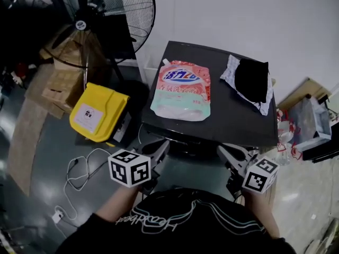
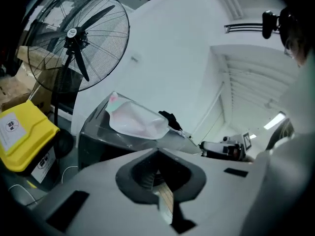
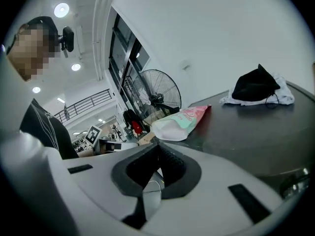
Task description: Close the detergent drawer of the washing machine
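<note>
The washing machine (image 1: 238, 115) is a dark box seen from above, its top also in the right gripper view (image 3: 256, 132). On it lie a pink and green detergent pouch (image 1: 183, 89) and a black cloth (image 1: 251, 78) on a white one. I cannot make out the detergent drawer; the machine's front face is hidden below its edge. My left gripper (image 1: 161, 147) hangs just before the front edge, jaws together and empty (image 2: 157, 151). My right gripper (image 1: 225, 151) is beside it at the right, also shut on nothing (image 3: 156, 144).
A standing fan (image 1: 100, 15) is at the back left, with cardboard boxes (image 1: 58, 83) behind it. A yellow case (image 1: 98, 112) sits on the floor left of the machine, white cables (image 1: 79, 168) trailing nearby. Bags (image 1: 310, 123) lie to the right.
</note>
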